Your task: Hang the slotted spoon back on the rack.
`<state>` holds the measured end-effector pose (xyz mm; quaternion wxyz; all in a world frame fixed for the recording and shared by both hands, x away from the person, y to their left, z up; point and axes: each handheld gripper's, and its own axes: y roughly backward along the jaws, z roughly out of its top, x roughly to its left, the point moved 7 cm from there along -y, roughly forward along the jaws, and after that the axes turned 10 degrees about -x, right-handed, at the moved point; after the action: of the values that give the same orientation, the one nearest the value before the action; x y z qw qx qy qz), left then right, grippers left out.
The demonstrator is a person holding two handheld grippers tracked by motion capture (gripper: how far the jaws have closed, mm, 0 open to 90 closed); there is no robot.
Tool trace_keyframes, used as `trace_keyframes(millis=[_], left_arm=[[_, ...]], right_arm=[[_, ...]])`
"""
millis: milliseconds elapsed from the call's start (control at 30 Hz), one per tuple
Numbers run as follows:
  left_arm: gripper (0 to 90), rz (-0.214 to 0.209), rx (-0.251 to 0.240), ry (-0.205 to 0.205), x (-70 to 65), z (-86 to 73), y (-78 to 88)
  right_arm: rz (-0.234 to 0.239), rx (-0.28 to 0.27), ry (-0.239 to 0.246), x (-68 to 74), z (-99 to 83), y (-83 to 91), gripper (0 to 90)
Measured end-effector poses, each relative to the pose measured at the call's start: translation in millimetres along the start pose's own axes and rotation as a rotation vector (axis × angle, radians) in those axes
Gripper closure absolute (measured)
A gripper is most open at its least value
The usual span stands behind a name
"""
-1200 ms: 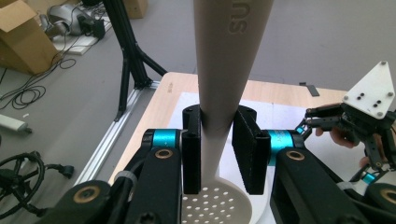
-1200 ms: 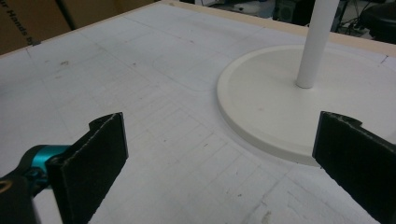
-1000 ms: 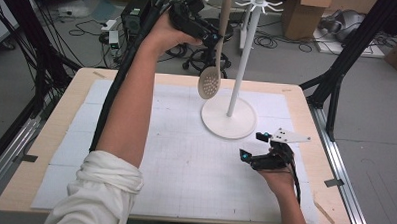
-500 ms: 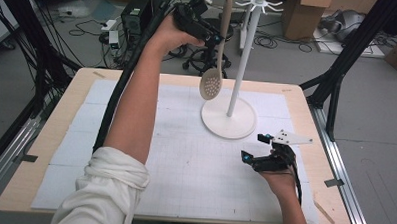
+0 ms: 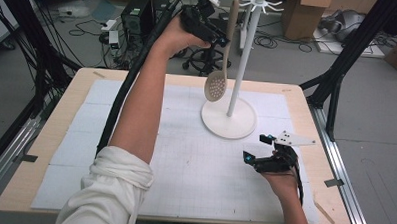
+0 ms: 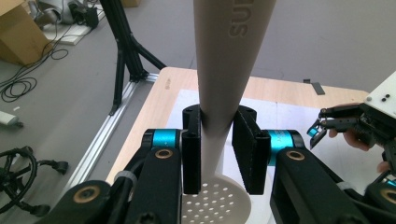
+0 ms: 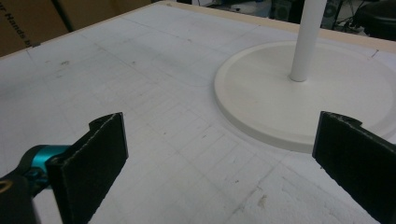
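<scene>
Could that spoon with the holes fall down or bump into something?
Maybe. The left gripper holds the beige slotted spoon by its smooth, tapered handle, high above the table, so it could slip through the fingers. Its bowl hangs close to the white hook stand and might knock the pole. The right gripper rests open, too far to catch it.

Matt beige plastic slotted spoon between the jaws, smooth white stand base ahead, pale wood-edged table, rough black pads.

Cardboard boxes, cables & a black box on floor behind table.
</scene>
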<state>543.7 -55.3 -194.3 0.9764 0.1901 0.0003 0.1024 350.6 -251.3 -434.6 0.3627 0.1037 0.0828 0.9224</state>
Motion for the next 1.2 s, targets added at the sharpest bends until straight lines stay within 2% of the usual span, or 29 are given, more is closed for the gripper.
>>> trace_keyframes(millis=[300, 633, 767, 900, 1000, 1167, 1200], left_arm=[[73.8, -0.010, 0.030, -0.006, -7.5, -0.3, -11.5], [73.8, 0.010, 0.057, -0.012, -6.0, 2.7, -18.7], [73.4, 0.004, 0.050, 0.012, -6.3, 1.2, -19.0], [68.6, 0.009, 0.012, 0.030, -7.3, -2.7, -11.4], [65.9, 0.014, 0.038, 0.042, -7.5, -11.0, -3.7], [62.6, 0.031, 0.004, 0.062, -13.3, -22.2, 16.2], [61.8, 0.025, 0.019, 0.075, -14.8, -25.7, 19.7]], right_arm=[[0.000, 0.000, 0.005, 0.5, 0.2, 0.0, 2.0], [0.003, 0.005, 0.000, 0.9, -0.5, -0.6, 2.0], [-0.001, 0.002, 0.001, 0.4, -0.1, 0.2, 2.0], [0.003, 0.004, 0.004, 1.4, 0.0, -0.2, 2.0], [0.007, 0.009, 0.006, 2.7, -0.5, -0.7, 2.0], [0.003, -0.005, 0.012, 1.8, 1.9, 1.1, 2.0], [0.002, -0.004, 0.007, 1.6, 1.9, 1.7, 2.0]])
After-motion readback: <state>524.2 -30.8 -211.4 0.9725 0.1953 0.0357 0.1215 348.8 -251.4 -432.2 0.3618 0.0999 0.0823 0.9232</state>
